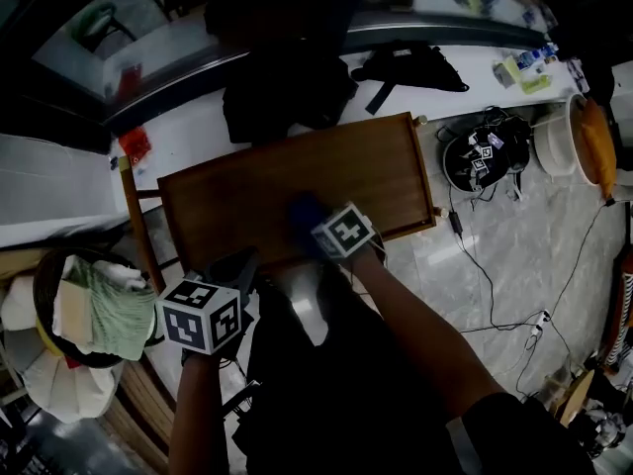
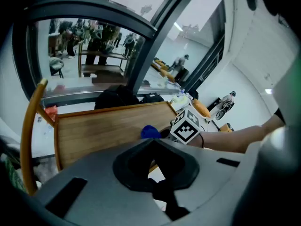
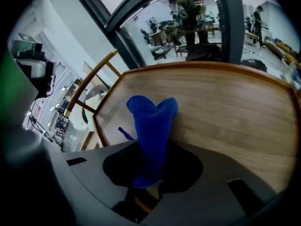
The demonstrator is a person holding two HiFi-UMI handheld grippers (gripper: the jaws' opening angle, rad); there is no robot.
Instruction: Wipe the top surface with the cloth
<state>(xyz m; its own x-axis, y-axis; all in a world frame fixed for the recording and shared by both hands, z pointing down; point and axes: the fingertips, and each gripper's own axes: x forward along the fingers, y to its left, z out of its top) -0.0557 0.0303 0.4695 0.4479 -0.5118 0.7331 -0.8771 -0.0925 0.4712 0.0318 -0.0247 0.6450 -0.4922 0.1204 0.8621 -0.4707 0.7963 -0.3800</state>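
Holding the blue cloth (image 3: 151, 126) clamped in the right gripper (image 3: 149, 180). The jaws close on its lower end, and the free end sticks out ahead of them in two rounded lobes.

In the head view the right gripper (image 1: 309, 224) sits over the near edge of the wooden table top (image 1: 297, 171), about midway along that edge. The cloth (image 1: 303, 210) lies just inside the raised rim. I cannot tell from any view whether the cloth touches the wood.

In the right gripper view the table top (image 3: 225, 107) runs bare from the cloth to the far edge and to the left corners.

The left gripper (image 1: 235, 267) is off the table, just outside the near-left corner, pointing toward the near edge. In its own view the left gripper (image 2: 153, 173) has its jaws together with nothing between them. The table top (image 2: 94, 126) and the cloth (image 2: 150, 132) lie ahead of it.

A black bag (image 1: 282, 92) stands past the far edge. A round basket of folded cloths (image 1: 94, 315) is on the floor, left of the near-left corner.
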